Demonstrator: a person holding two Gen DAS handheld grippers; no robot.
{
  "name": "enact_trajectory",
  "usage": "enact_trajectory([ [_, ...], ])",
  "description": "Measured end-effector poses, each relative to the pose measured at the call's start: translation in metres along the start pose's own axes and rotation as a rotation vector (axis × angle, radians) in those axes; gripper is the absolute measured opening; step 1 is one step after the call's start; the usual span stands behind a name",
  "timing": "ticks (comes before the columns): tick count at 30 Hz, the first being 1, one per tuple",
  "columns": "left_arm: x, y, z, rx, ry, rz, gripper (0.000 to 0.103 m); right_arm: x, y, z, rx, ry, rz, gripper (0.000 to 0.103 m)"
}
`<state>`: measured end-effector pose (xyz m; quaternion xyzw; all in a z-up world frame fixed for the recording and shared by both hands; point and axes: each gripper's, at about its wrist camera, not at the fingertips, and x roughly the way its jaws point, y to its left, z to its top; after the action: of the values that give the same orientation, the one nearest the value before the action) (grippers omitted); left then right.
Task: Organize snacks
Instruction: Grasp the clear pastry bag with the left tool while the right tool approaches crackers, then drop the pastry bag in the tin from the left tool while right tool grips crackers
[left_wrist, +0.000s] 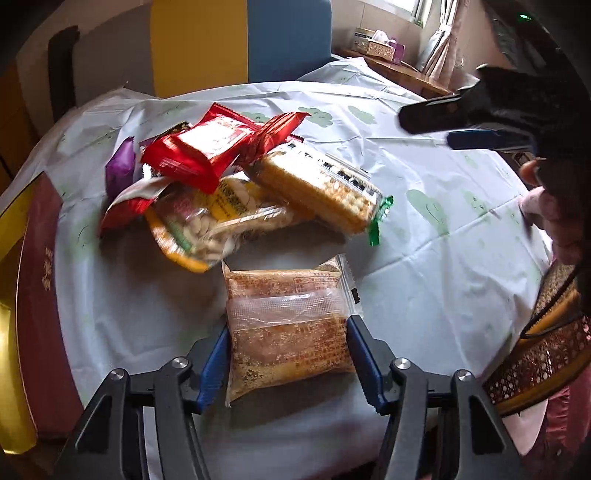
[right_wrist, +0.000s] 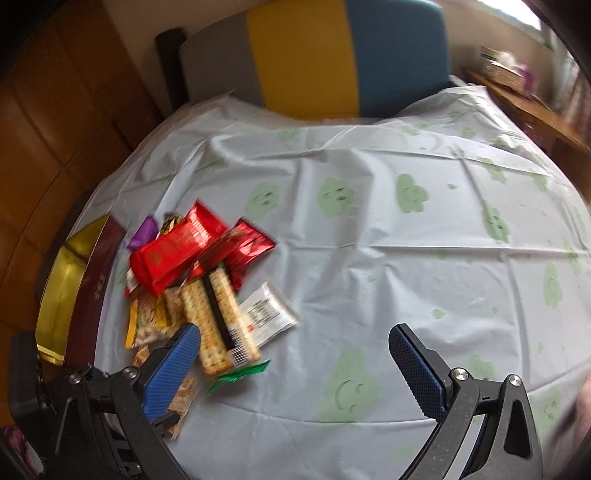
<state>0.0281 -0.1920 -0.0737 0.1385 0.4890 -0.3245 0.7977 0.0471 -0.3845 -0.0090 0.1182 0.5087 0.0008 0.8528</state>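
My left gripper (left_wrist: 286, 354) is shut on a clear packet of brown sesame snack (left_wrist: 288, 325), held just above the table. Behind it lies a heap of snacks: a cracker pack (left_wrist: 317, 188), a bag of nuts (left_wrist: 210, 225), red wrappers (left_wrist: 199, 147) and a purple one (left_wrist: 120, 166). My right gripper (right_wrist: 295, 354) is open and empty over the tablecloth, right of the heap. It also shows in the left wrist view (left_wrist: 443, 125) at the upper right. The right wrist view shows the cracker pack (right_wrist: 218, 321), red wrappers (right_wrist: 173, 254) and a white packet (right_wrist: 269, 314).
A dark red box (left_wrist: 40, 295) with a gold inside (right_wrist: 62, 291) stands at the table's left edge. A patterned woven basket (left_wrist: 546, 362) sits at the right edge. A pale cloud-print tablecloth (right_wrist: 406, 258) covers the table. A yellow and blue chair (right_wrist: 332, 55) stands behind.
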Motion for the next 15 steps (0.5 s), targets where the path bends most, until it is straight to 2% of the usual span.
enact_trajectory([
  [2,-0.009,0.009,-0.005,-0.005,-0.01,-0.006,0.062,0.007,0.019,0.001,-0.07,0.027,0.021,0.094],
  [6,-0.017,0.017,-0.011,-0.021,-0.034,-0.005,0.062,0.028,0.053,0.001,-0.206,0.065,0.023,0.094],
  [10,-0.027,0.024,-0.019,-0.039,-0.053,-0.019,0.062,0.057,0.066,-0.005,-0.272,0.122,-0.029,0.09],
  [11,-0.029,0.025,-0.021,-0.045,-0.064,-0.026,0.062,0.061,0.068,-0.007,-0.293,0.132,-0.059,0.076],
  [13,-0.035,0.025,-0.024,-0.051,-0.085,-0.031,0.062,0.067,0.069,-0.01,-0.312,0.151,-0.064,0.05],
  [15,-0.047,0.029,-0.027,-0.056,-0.118,-0.032,0.062,0.065,0.069,-0.011,-0.327,0.147,-0.064,0.049],
])
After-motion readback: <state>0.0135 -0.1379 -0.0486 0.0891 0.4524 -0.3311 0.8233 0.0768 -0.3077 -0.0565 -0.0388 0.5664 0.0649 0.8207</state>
